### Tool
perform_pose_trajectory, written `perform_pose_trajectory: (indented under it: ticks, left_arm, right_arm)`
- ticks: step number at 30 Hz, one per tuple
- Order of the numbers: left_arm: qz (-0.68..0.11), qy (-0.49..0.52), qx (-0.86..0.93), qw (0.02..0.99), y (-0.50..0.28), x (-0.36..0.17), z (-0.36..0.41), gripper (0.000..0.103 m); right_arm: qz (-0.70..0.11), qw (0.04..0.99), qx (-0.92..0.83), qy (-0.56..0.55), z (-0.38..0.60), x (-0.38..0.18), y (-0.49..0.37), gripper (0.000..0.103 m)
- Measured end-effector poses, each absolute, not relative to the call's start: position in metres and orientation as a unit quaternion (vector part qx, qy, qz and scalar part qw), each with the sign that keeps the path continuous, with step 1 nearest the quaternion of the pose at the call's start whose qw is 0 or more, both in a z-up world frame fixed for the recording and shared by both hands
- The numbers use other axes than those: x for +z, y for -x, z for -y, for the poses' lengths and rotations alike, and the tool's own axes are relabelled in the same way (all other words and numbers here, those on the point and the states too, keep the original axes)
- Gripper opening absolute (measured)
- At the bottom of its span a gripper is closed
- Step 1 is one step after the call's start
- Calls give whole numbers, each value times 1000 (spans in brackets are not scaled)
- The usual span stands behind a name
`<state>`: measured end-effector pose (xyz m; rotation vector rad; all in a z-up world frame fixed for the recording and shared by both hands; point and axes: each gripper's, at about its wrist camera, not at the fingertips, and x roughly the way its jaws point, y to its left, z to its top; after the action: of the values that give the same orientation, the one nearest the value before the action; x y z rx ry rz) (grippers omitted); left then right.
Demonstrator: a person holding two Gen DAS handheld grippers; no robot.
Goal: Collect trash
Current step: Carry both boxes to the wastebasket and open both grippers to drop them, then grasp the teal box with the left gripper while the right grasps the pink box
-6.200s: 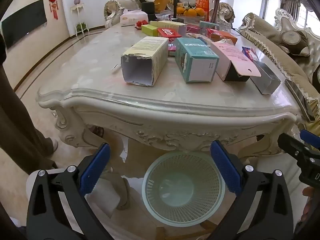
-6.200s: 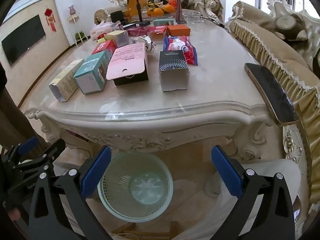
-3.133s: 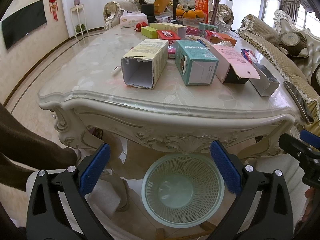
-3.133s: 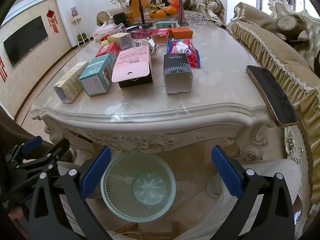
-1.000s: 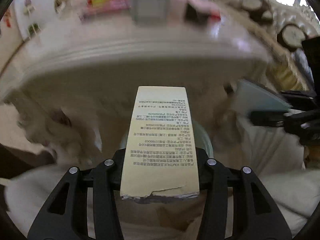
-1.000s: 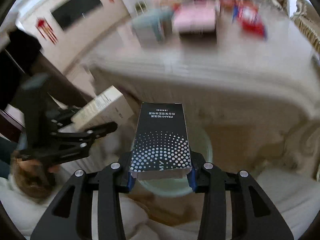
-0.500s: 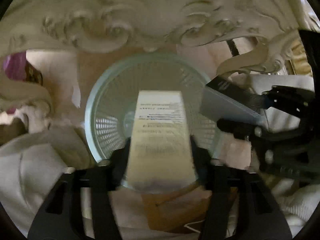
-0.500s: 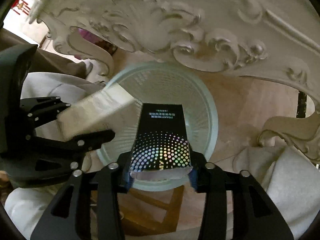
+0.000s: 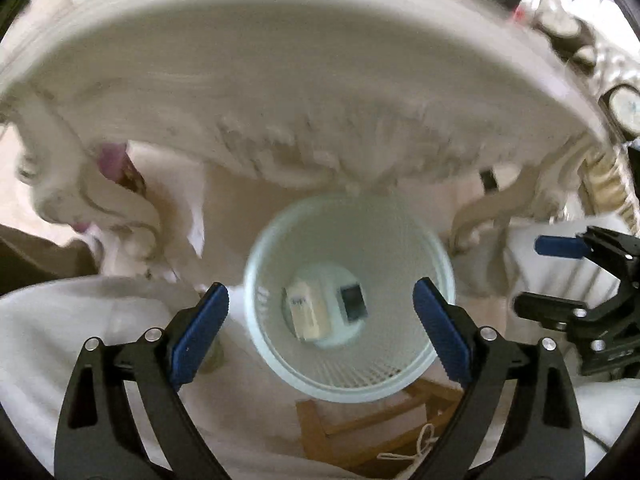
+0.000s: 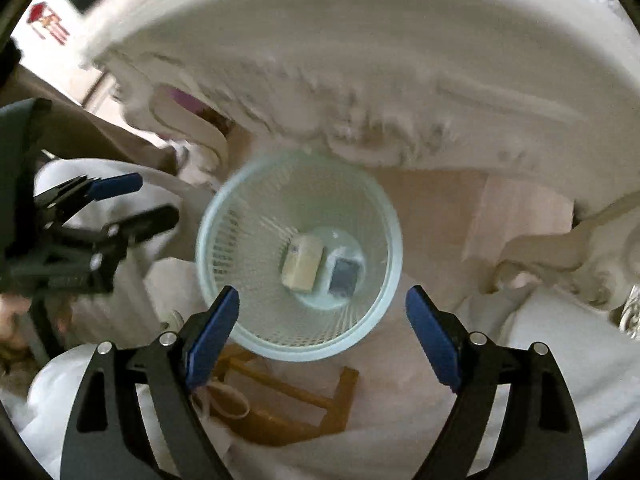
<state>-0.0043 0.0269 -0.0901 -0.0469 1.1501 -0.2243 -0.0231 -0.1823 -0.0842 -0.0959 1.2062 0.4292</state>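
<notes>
Both pairs of fingers stand wide apart and hold nothing: the left gripper (image 9: 320,320) and the right gripper (image 10: 322,320) each hang above the pale green mesh basket (image 9: 256,320), whose round mouth fills the gap between the blue pads (image 9: 200,328). At the bottom of the basket lie two pieces of trash side by side, a cream carton (image 10: 302,262) and a dark box (image 10: 344,274), touching or nearly so, their long axes running roughly away from the cameras. Both sit straight below the fingers, so neither gripper is clearly the nearer. Seen from the right wrist, the left gripper stands off to the left of the basket; seen from the left wrist, the right gripper sits off to the right. As a judgement, the drop is done for these two pieces, and the coming move turns on what lies upward and forward: the carved edge of the counter (image 9: 280,92) overhangs the basket, and any remaining trash would be on its top, mostly out of sight here. Printing on the carton shows only as a small dark patch, too blurred to read; no brand or writing is legible anywhere.
</notes>
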Motion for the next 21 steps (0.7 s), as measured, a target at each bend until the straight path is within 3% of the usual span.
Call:
perform_pose_trajectory:
  ticks: [6,9,14,21]
  left_arm:
    - [-419,2,-76,905,3,5,-23,91]
    - [-369,-2,-83,926,-25,38,-14,91]
    - [-339,-18,-76,937,-87,58,11,91]
    - [-362,-8,-84,928,-128,35,21,91]
  right_arm:
    - [-400,902,163,-9,201,10,18,81]
    - [-339,935,108,-9,201,27,-9,81]
    - [-335,937,93,11,183,23,-54,81]
    - [-339,936,92,1,186,24,-69,81]
